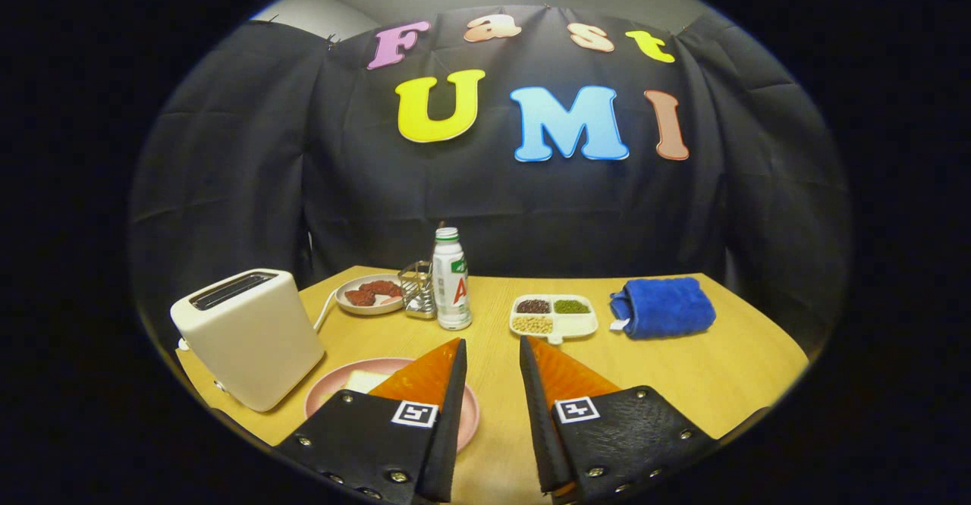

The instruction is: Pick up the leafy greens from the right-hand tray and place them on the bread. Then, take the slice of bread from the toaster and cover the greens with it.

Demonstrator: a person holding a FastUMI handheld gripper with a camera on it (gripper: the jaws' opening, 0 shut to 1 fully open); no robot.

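My gripper point(491, 342) stands open above the wooden table point(683, 376), with nothing between its fingers. Under the left finger lies a pink plate point(325, 390) holding a pale slice of bread point(366, 380), partly hidden by that finger. A cream toaster point(250, 338) stands to the left of the plate, and its top slot looks dark. Just beyond the right fingertip sits a white compartment tray point(576, 327). It holds something green point(571, 306) in its far right section, dark bits beside that and pale bits in front.
A white bottle point(450, 281) with a green cap stands beyond the fingers, next to a small metal rack point(417, 289). Behind them is a plate point(350, 306) of reddish pieces. A folded blue towel point(664, 306) lies right of the tray. The toaster's cord runs toward the back.
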